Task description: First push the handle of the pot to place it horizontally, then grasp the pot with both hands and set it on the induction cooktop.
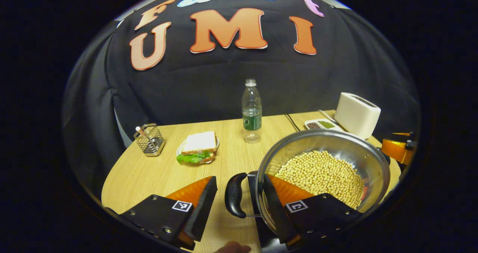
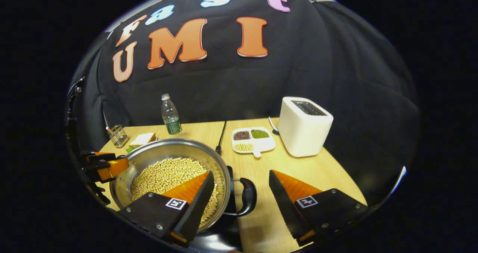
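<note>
The steel pot (image 1: 373, 159) holds soybeans and rests on the black induction cooktop (image 1: 269, 241). Its black left handle (image 1: 234, 195) lies level between the fingers of my left gripper (image 1: 240, 180), which is open; the right finger reaches over the pot's rim. In the right gripper view the pot (image 2: 149, 156) shows its other black handle (image 2: 248, 197) in the gap of my open right gripper (image 2: 242, 174), whose left finger hangs over the beans. Neither gripper presses on a handle. Each gripper appears in the other's view, the right gripper (image 1: 397, 150) and the left gripper (image 2: 108, 167).
On the wooden table (image 1: 157, 174) stand a water bottle (image 1: 251, 113), a sandwich on a plate (image 1: 198, 147), a wire holder (image 1: 150, 140), a white toaster (image 2: 304, 126) and a divided tray of beans (image 2: 252, 139). A black cable (image 2: 221, 135) runs back from the cooktop (image 2: 220, 241).
</note>
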